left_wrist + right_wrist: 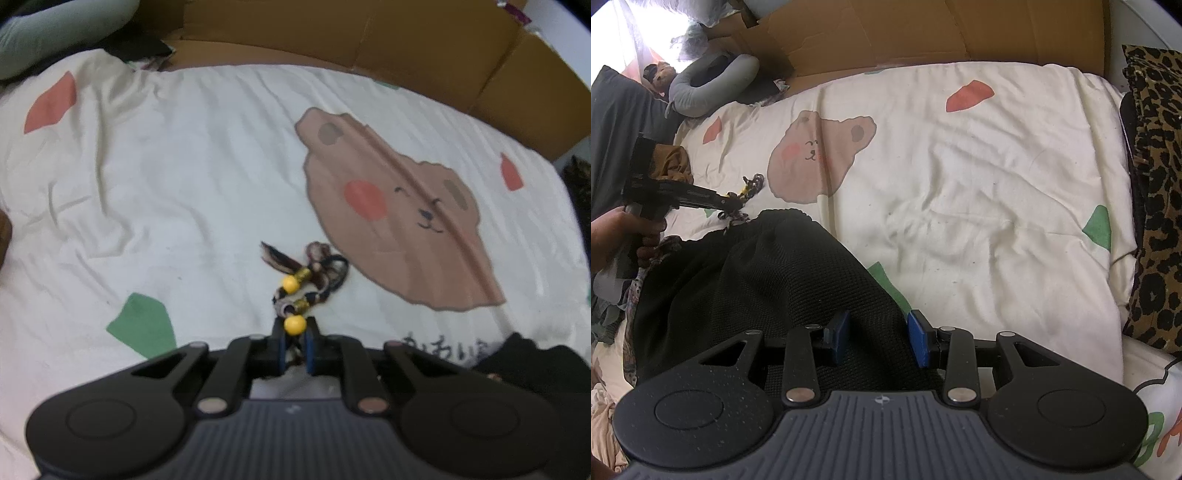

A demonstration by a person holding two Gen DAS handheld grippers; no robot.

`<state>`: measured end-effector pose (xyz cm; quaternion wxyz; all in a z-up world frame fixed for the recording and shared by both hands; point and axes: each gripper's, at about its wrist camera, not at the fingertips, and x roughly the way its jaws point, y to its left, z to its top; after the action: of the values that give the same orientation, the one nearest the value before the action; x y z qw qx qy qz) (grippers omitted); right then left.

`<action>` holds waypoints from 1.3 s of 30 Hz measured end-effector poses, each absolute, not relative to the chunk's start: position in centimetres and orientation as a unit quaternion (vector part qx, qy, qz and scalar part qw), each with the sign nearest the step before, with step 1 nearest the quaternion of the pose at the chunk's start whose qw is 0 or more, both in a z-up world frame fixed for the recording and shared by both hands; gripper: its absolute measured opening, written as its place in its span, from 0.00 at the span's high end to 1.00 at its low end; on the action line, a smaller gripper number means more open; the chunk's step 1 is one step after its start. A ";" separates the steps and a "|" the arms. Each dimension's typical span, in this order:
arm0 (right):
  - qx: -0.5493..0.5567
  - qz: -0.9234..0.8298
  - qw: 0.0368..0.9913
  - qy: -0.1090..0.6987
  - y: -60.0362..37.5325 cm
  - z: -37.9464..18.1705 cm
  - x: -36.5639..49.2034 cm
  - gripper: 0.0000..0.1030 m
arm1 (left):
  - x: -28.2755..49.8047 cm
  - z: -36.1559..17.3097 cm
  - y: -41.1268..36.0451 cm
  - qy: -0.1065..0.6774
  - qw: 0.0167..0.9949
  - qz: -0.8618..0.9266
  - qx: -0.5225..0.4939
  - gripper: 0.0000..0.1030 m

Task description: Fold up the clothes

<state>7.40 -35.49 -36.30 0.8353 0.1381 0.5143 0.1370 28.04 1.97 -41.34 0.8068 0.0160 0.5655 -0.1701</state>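
Note:
A black mesh garment (768, 280) lies on the bed sheet (979, 206), at the lower left of the right wrist view. A braided drawstring with yellow beads (295, 291) runs from it. My left gripper (294, 349) is shut on the drawstring, just above the sheet; it also shows in the right wrist view (729, 205), at the garment's far edge. My right gripper (877, 338) is open, its blue pads (918, 341) astride the garment's near right edge, with black fabric between them. A corner of the garment shows in the left wrist view (532, 354).
The cream sheet has a brown bear print (399, 214) and coloured patches. Brown cardboard (923, 33) lines the far side. A leopard-print cloth (1156, 184) lies at the right edge. A grey neck pillow (709, 85) and a pile of clothes (670, 160) lie at the left.

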 end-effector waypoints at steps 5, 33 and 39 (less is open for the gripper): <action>0.138 0.137 0.836 0.513 -35.5 -36.2 7.5 0.60 | 27.3 -39.3 1.8 0.557 0.808 -0.193 -0.016 0.90; 0.144 0.134 0.845 0.497 -35.9 -35.0 7.5 0.60 | 17.8 -28.4 -1.9 0.575 0.710 -0.407 -0.023 0.90; 0.141 0.137 0.846 0.496 -35.7 -34.8 7.5 0.60 | 17.0 -27.6 -1.4 0.580 0.698 -0.420 -0.016 0.63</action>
<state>7.50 -35.65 -34.81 0.8460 0.1405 0.4958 0.1370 16.97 -1.39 -27.58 0.6978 -0.0159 0.5802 -0.4197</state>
